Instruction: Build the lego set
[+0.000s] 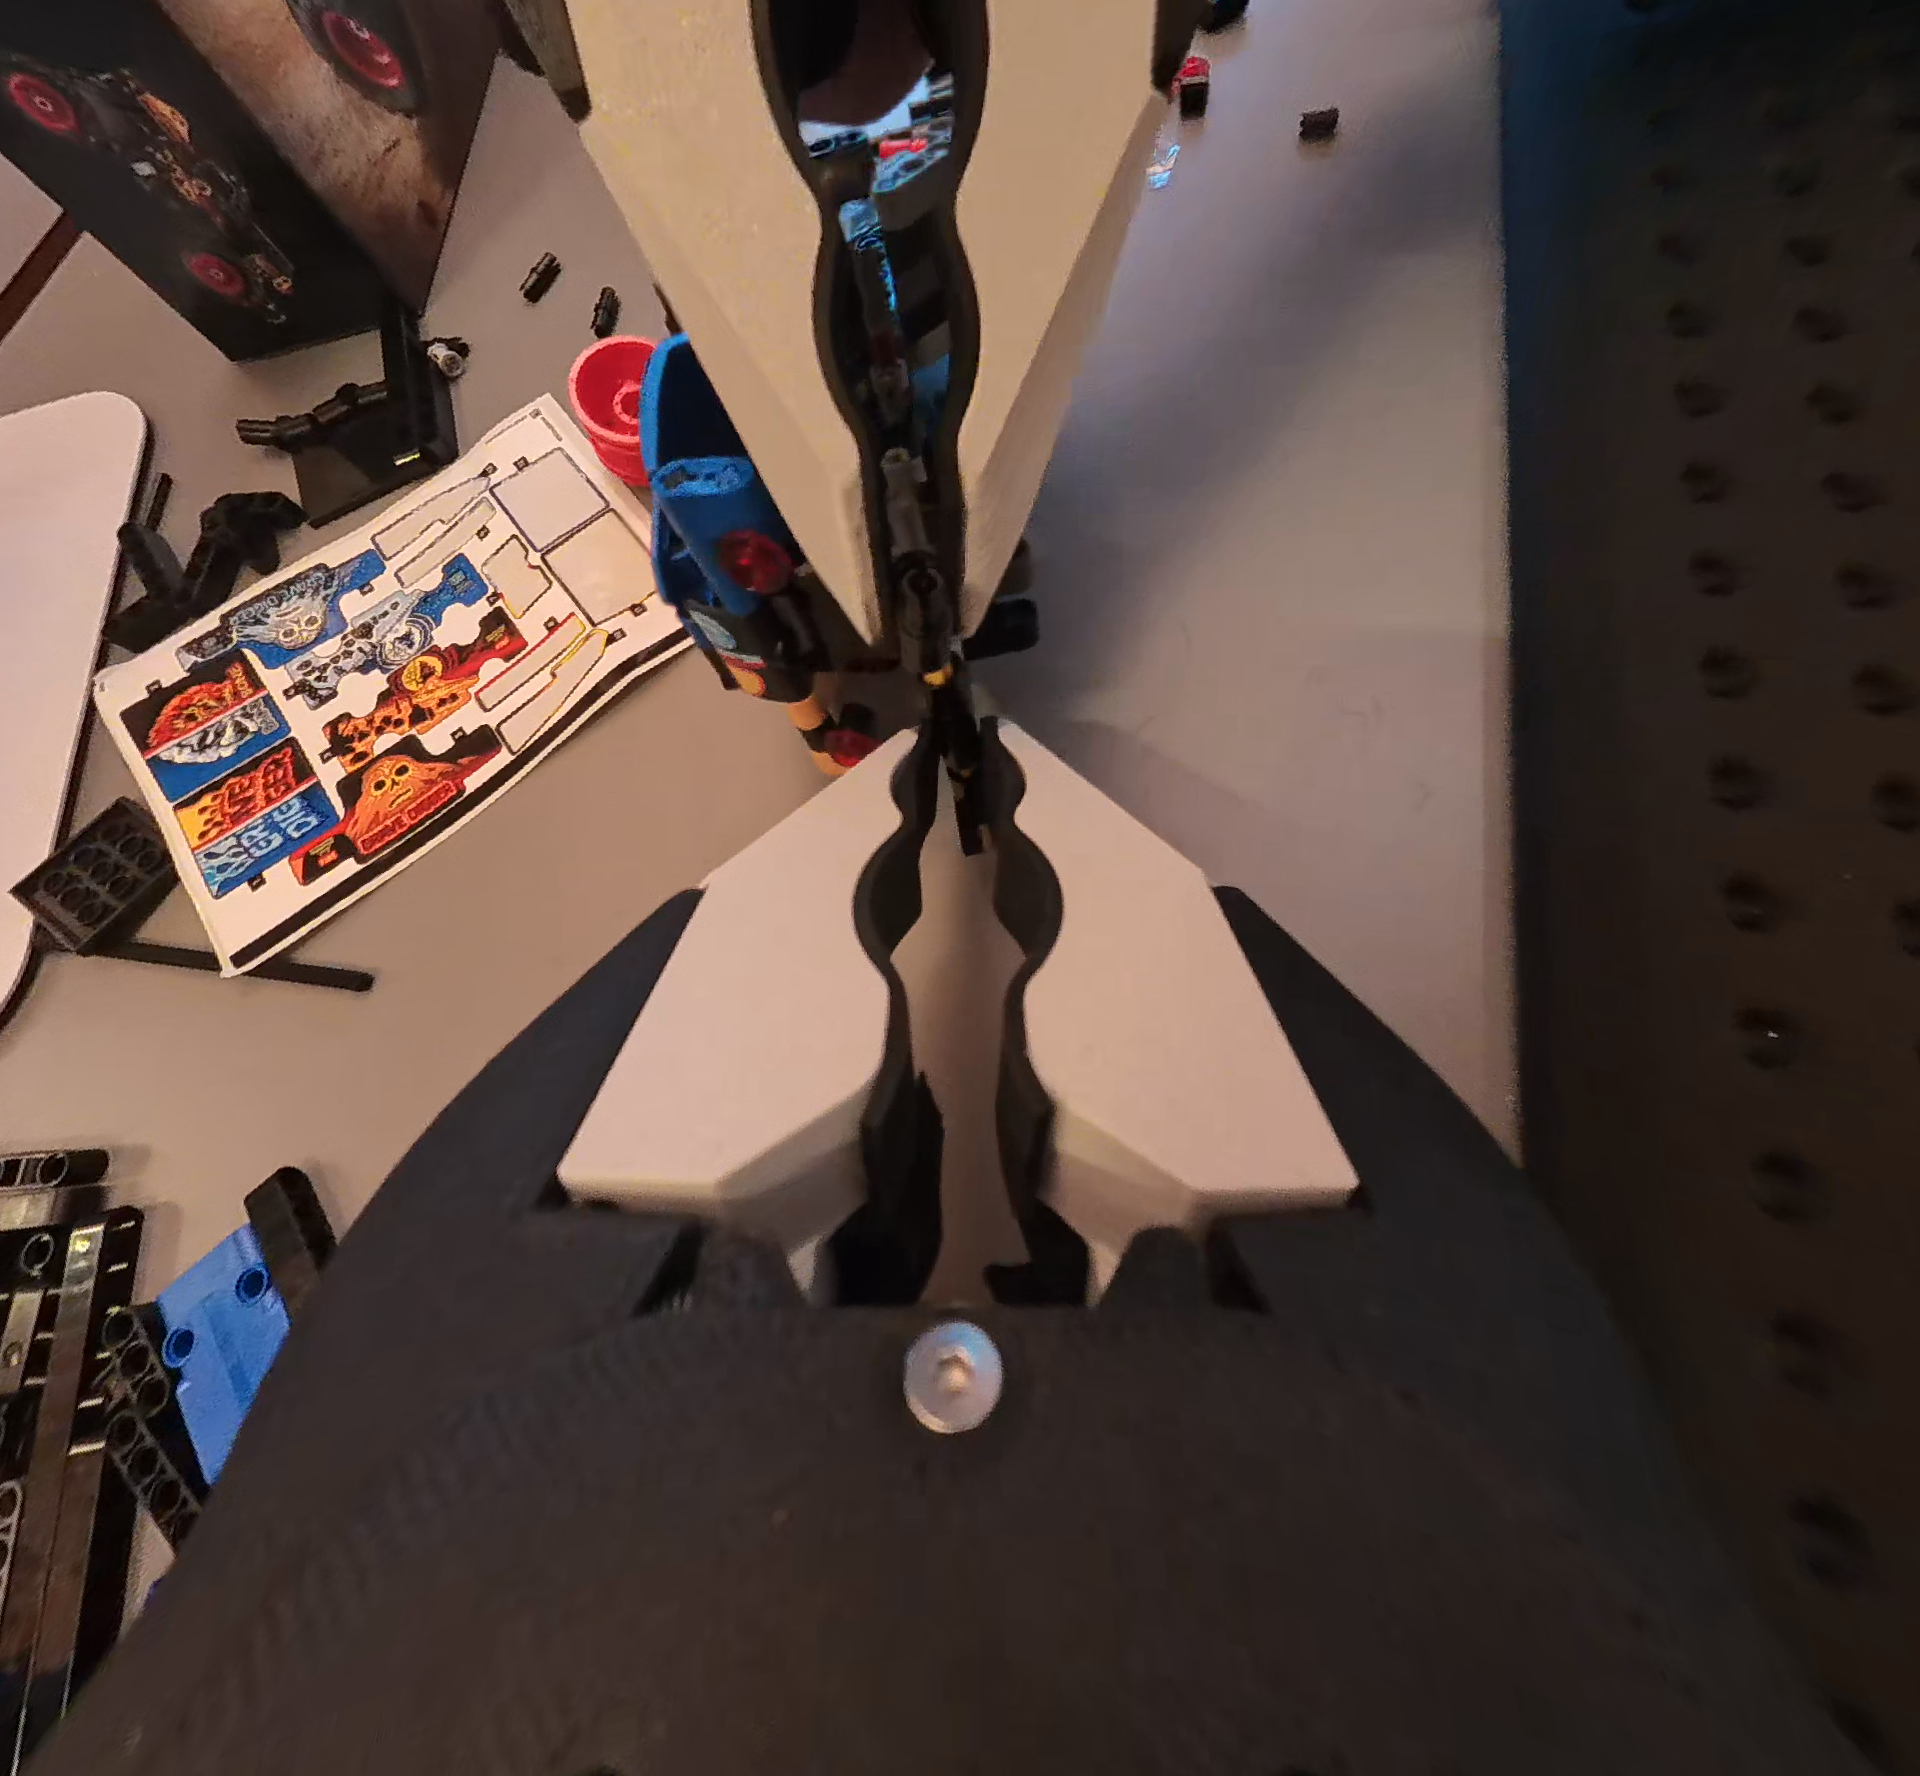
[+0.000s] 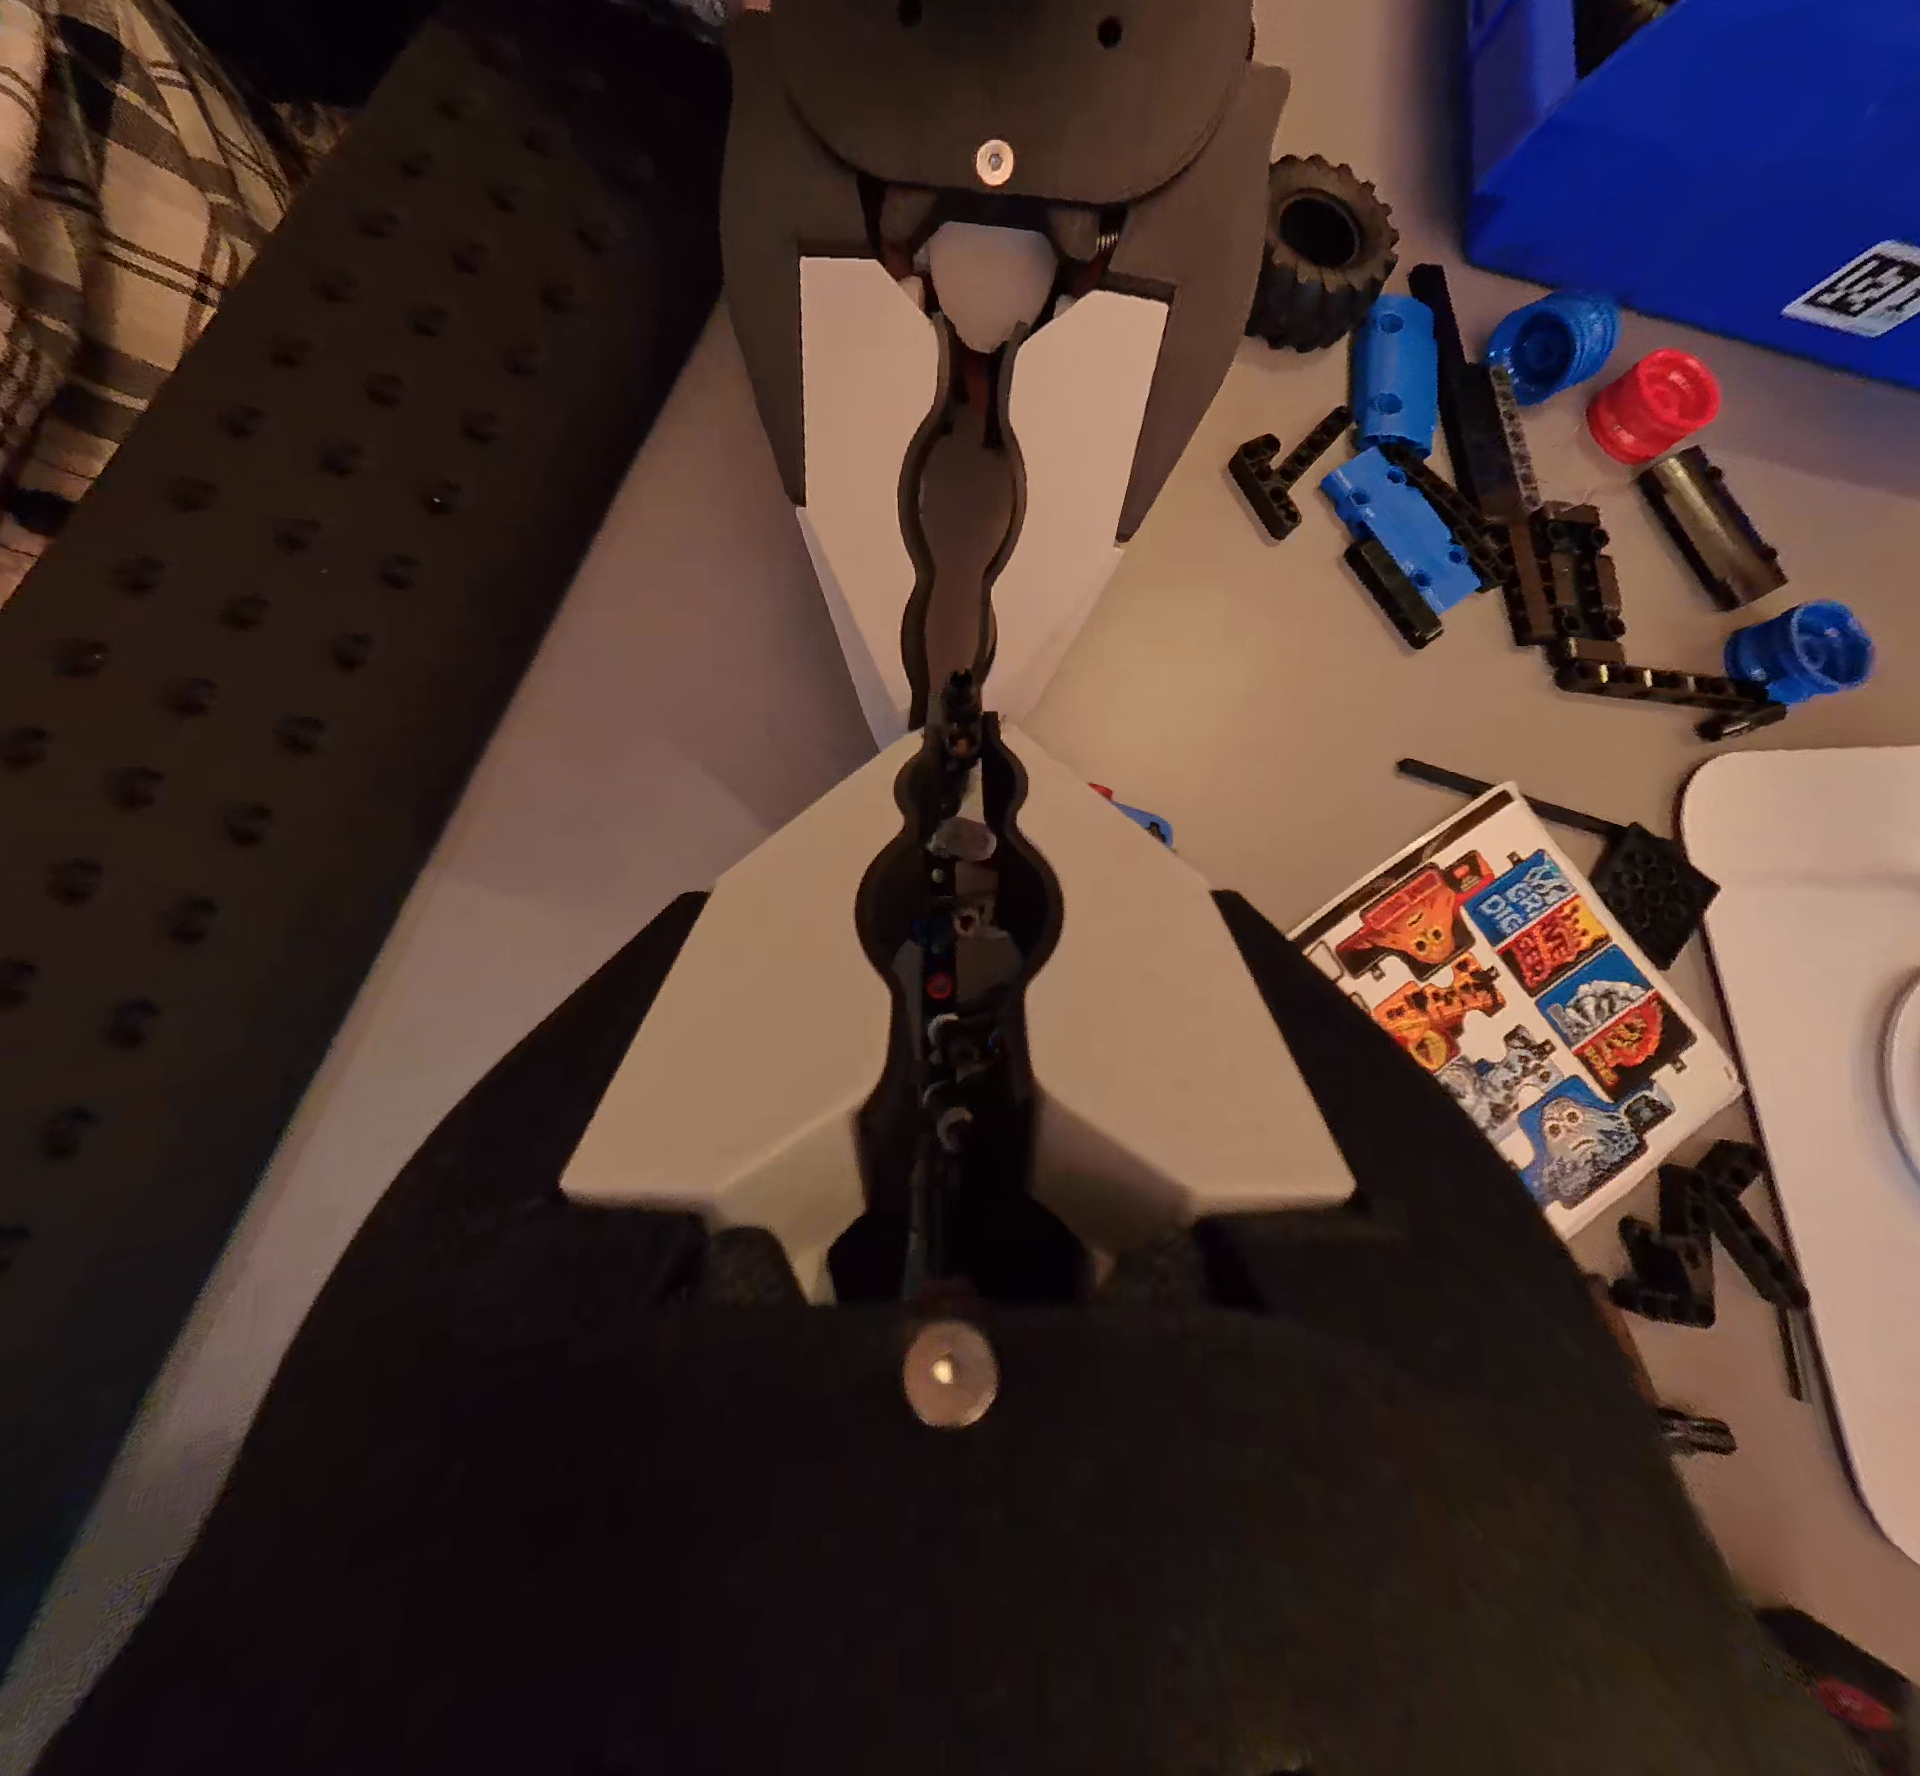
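- Left wrist view, far left: set box [image 1: 239, 85] standing on the grey table [image 1: 1247, 583], printed with a red-wheeled truck.
- Near of the box: sticker sheet [image 1: 384, 677] flat on the table, loose black parts around it; black perforated plate [image 1: 94, 869] touching its near-left corner.
- Red wheel hub [image 1: 608, 407] just beyond the sheet's far-right corner, beside the build.
- Centre: left gripper [image 1: 951, 770] fingers pressed nearly together, pinching a thin black pin/axle piece [image 1: 961, 770] at the tips.
- Right gripper [image 1: 914, 625] comes in from the far side, tip to tip with the left, clamped on the lego assembly [image 1: 727, 542]. The blue and black body with a red stud sticks out to the left of its fingers.
- The black piece sits right at the junction of both tips; can't tell if it is seated in the assembly.
- Right wrist view, left: dark studded mat [image 2: 312, 479] along the table edge.
- Centre: the assembly's black frame runs down the slot between the right gripper [image 2: 961, 750] fingers; left gripper [image 2: 956, 687] opposite, tips meeting.
- Right: black tyre [image 2: 1320, 251], blue and black beams [image 2: 1455, 500], blue hubs [image 2: 1553, 355], a second red hub [image 2: 1652, 407], blue bin [image 2: 1714, 116] at far right.
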